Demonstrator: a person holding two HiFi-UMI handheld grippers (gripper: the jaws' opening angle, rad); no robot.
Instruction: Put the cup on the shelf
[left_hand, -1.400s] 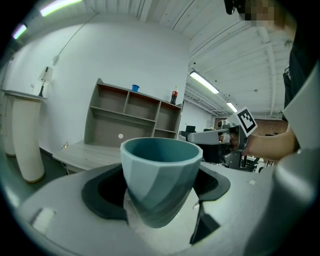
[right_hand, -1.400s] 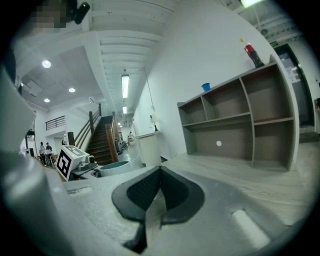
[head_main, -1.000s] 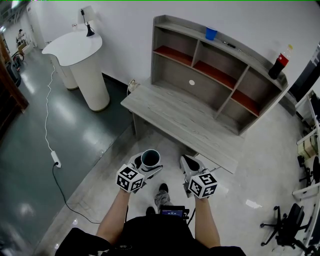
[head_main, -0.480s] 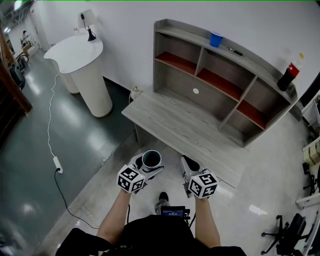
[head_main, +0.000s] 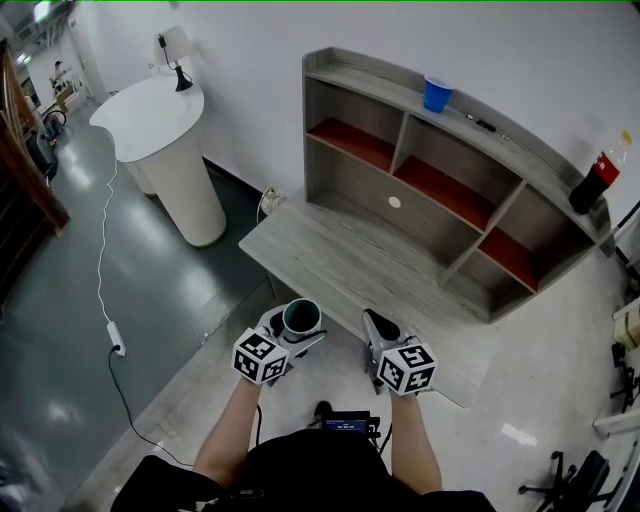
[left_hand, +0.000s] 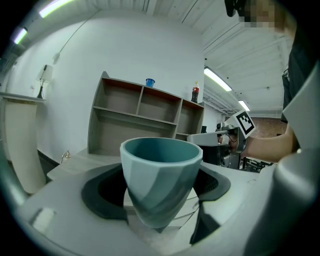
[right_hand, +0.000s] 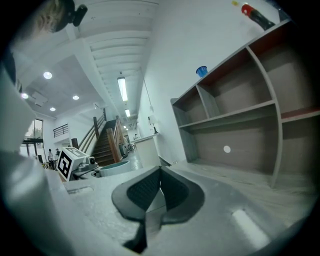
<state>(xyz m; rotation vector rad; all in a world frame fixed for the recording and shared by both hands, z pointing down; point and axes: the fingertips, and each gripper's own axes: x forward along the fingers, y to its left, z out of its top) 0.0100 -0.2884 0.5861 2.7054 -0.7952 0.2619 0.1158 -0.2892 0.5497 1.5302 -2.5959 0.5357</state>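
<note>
Cup (head_main: 301, 318) — teal, upright — sits clamped in the left gripper's (head_main: 297, 330) jaws, well short of the shelf (head_main: 352, 72). The right gripper (head_main: 378, 330) is pinched closed on nothing. Over the last second the shelf has drawn nearer — the carry is under way. The desk (head_main: 340, 245) edge lies before the shelf, whose compartments look bare. A blue cup (head_main: 436, 93) stands on top.

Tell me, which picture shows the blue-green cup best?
The left gripper view. The cup fills the middle there, close up, with its rim and whole side showing. The head view shows the cup small, from above. The right gripper view catches only a sliver of the cup at left.
</note>
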